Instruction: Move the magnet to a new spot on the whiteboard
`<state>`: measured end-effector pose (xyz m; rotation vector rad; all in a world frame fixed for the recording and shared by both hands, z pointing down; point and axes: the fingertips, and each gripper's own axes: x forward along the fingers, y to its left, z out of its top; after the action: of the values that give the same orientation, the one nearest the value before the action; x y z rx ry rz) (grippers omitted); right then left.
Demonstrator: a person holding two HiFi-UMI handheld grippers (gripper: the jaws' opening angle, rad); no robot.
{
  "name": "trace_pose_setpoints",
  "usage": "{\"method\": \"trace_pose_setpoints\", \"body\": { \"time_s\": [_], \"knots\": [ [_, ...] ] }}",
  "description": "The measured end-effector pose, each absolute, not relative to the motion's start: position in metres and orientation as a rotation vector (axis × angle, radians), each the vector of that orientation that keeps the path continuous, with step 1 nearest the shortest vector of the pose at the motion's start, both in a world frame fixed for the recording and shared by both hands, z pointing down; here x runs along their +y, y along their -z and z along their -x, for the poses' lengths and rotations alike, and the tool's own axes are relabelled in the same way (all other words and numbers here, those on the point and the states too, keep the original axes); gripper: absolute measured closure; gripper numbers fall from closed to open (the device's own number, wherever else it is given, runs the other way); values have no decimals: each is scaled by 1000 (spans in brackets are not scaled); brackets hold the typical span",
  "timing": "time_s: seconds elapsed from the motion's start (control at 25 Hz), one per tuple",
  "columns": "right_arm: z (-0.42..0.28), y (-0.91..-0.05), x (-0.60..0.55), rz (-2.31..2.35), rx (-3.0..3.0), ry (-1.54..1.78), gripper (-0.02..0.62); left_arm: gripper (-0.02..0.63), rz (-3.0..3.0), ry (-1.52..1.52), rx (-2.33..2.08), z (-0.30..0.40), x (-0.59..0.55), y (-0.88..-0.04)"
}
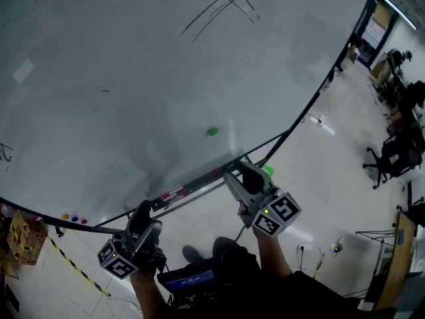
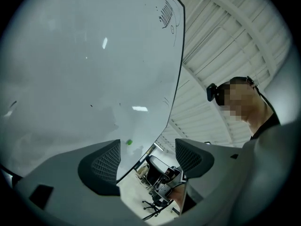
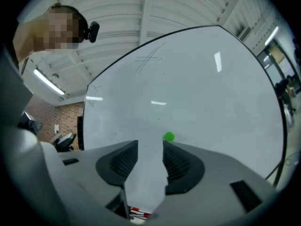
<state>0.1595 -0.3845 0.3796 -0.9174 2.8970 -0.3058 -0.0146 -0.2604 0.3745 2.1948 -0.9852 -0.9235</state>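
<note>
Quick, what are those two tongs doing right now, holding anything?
Left tongs: open, empty.
Right tongs: open, empty; the green magnet sits on the whiteboard beyond.

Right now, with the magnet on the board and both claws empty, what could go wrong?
1. The right claw stands open close under the magnet; lifting it carelessly might knock the magnet loose.
2. The marker tray lies under that claw and could snag it.
</note>
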Motion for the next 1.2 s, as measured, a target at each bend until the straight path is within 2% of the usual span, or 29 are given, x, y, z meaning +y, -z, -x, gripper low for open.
{"method": "trace_pose_setpoints", "body": {
  "time_s": [0.4,0.88,1.2],
  "knots": [
    [-127,-379,-452,1271,2971,-158,419,249,-2162,941,-1070,31,-284,-360],
    [-109,-382,-480,1300,2973,-257,419,249,-2165,925,-1163,34,-289,-369],
    [-108,-383,-480,1349,2972,-306,451,249,-2123,937,-1170,31,-291,-361]
  ]
}}
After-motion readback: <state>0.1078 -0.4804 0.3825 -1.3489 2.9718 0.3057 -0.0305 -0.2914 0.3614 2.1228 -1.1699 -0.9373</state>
